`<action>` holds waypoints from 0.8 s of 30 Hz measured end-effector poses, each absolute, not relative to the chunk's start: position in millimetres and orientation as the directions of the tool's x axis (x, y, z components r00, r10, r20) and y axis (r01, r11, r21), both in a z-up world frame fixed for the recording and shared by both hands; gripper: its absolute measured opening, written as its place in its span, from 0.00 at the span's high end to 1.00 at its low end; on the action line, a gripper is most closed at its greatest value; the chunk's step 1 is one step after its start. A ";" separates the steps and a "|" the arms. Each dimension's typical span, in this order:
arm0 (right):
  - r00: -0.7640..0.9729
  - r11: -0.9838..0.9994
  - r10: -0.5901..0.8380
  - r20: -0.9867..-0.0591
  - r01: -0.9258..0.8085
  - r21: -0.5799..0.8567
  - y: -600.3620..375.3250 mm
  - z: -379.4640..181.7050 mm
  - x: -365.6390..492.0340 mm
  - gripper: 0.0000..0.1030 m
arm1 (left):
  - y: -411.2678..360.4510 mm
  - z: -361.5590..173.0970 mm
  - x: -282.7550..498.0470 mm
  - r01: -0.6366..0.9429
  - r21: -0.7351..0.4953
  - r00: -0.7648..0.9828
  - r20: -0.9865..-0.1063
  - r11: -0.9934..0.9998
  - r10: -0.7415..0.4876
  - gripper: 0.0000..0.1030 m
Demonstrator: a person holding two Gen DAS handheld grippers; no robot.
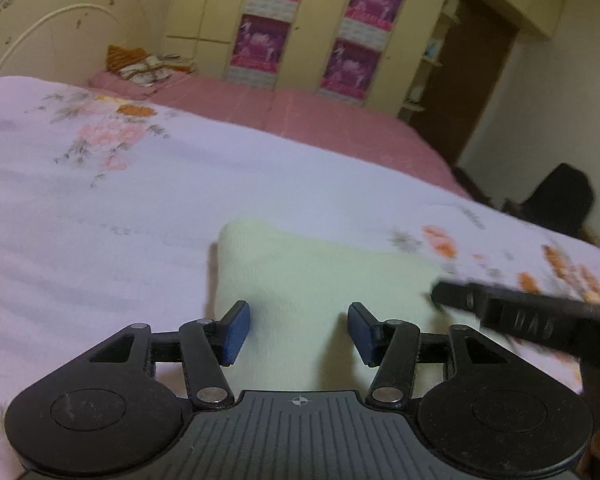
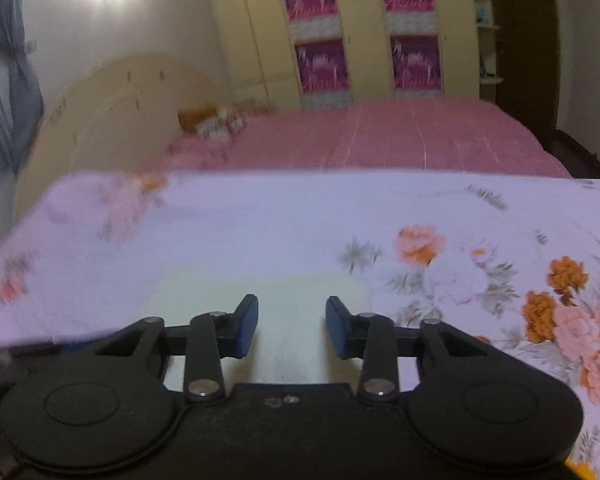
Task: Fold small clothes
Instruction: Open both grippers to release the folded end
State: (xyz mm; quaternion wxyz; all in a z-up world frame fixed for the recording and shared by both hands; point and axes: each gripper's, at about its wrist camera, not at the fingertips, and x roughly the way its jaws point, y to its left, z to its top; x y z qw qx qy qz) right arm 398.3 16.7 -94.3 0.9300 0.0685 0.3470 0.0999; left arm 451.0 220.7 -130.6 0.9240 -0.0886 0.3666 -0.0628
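You've got one small pale yellow cloth (image 1: 320, 280) in play, lying flat on the floral sheet (image 1: 100, 200), low and centre in both wrist views. Your left hand-held gripper (image 1: 299, 330) hangs over its near edge with the two blue pads (image 1: 236, 332) apart and nothing pinched between them. At the right edge of the left view, one black finger of your right hand-held gripper (image 2: 292, 326) pokes in over the cloth's right side. In its own view, that right hand-held gripper stands parted too, pads clear of the fabric, cloth showing through the gap. Behind the sheet, one pink bedspread (image 2: 400, 136) and one curved headboard (image 1: 60, 32) at the upper left. Four purple posters (image 1: 260, 40) sit on the wardrobe (image 1: 204, 12), two columns of two. One small heap of patterned fabric (image 1: 148, 66) rests by the headboard.
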 end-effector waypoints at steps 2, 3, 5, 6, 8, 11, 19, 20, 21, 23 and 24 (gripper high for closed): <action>0.713 0.981 0.193 -0.674 -0.116 0.159 18.0 -112.6 410.8 0.69 | 220.3 -135.1 457.6 0.041 -0.198 0.718 -0.676 0.979 -0.167 0.48; 0.700 0.981 0.193 -0.687 -0.117 0.156 17.9 -120.4 414.6 0.68 | 219.1 -136.1 459.5 0.044 -0.183 0.718 -0.678 0.982 -0.158 0.46; 0.689 0.973 0.220 -0.691 -0.100 0.210 9.9 -132.5 420.1 0.65 | 216.1 -135.0 460.4 0.052 -0.160 0.717 -0.681 0.986 -0.148 0.45; 0.687 0.968 0.230 -0.690 -0.089 0.235 7.7 -133.6 421.2 0.64 | 215.7 -133.3 459.6 0.051 -0.159 0.714 -0.684 0.986 -0.148 0.45; 0.682 0.967 0.230 -0.695 -0.080 0.241 7.4 -129.0 419.1 0.64 | 217.9 -127.3 449.3 0.045 -0.180 0.712 -0.684 0.983 -0.158 0.45; 0.711 0.970 0.225 -0.666 -0.102 0.219 16.0 -106.8 399.2 0.67 | 224.0 -118.2 418.7 0.072 -0.192 0.715 -0.674 0.979 -0.185 0.45; 0.730 0.974 0.226 -0.645 -0.146 0.176 18.5 -97.2 319.6 0.68 | 225.9 -145.1 371.5 0.081 -0.199 0.645 -0.737 0.977 -0.204 0.45; 0.706 0.979 0.201 -0.679 -0.133 0.152 21.7 -108.0 320.3 0.69 | 226.3 -146.9 370.1 0.076 -0.201 0.651 -0.732 0.977 -0.201 0.45; 0.685 0.983 0.182 -0.706 -0.115 0.142 22.7 -116.4 323.3 0.70 | 225.9 -147.4 370.4 0.076 -0.197 0.652 -0.732 0.977 -0.198 0.44; 0.672 0.985 0.171 -0.721 -0.090 0.149 20.8 -123.5 327.2 0.70 | 225.1 -144.3 368.1 0.078 -0.195 0.647 -0.736 0.978 -0.198 0.44; 0.674 0.984 0.170 -0.719 -0.082 0.156 20.6 -118.7 326.7 0.70 | 225.5 -142.0 365.8 0.081 -0.198 0.642 -0.739 0.977 -0.203 0.44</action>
